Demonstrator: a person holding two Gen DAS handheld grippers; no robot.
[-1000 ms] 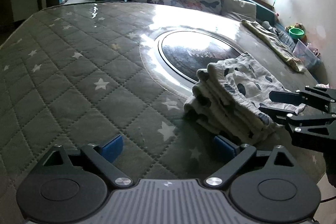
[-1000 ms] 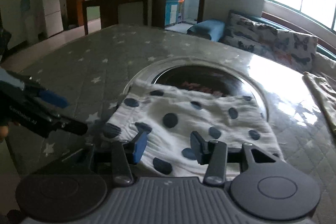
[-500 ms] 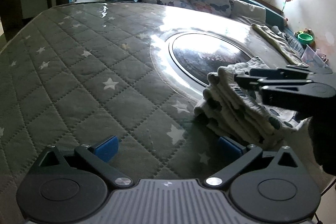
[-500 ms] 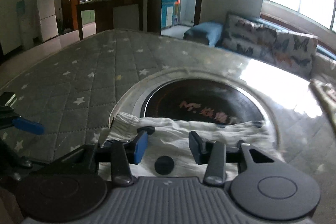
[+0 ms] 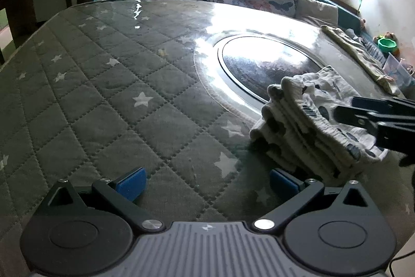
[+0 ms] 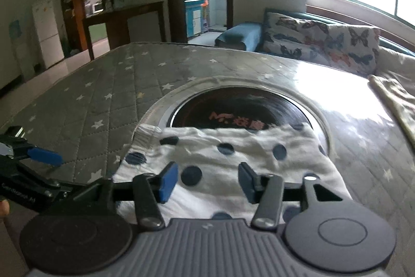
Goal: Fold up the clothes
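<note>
A white garment with dark polka dots (image 5: 311, 121) lies folded in a thick stack on the quilted table, at the edge of the round glass inset. It fills the near middle of the right wrist view (image 6: 228, 162). My left gripper (image 5: 205, 182) is open and empty, low over the table just left of the stack. My right gripper (image 6: 205, 181) is open over the top of the garment, holding nothing; its black fingers (image 5: 373, 116) reach in from the right in the left wrist view.
The table has a grey star-quilted cover (image 5: 103, 95) and a round dark glass inset (image 5: 264, 61). A yellowish cloth (image 5: 358, 53) lies at the far right edge. A sofa with butterfly cushions (image 6: 324, 40) stands behind the table.
My right gripper lifted off the garment's top and drew back to the right. The left gripper stayed open beside the stack.
</note>
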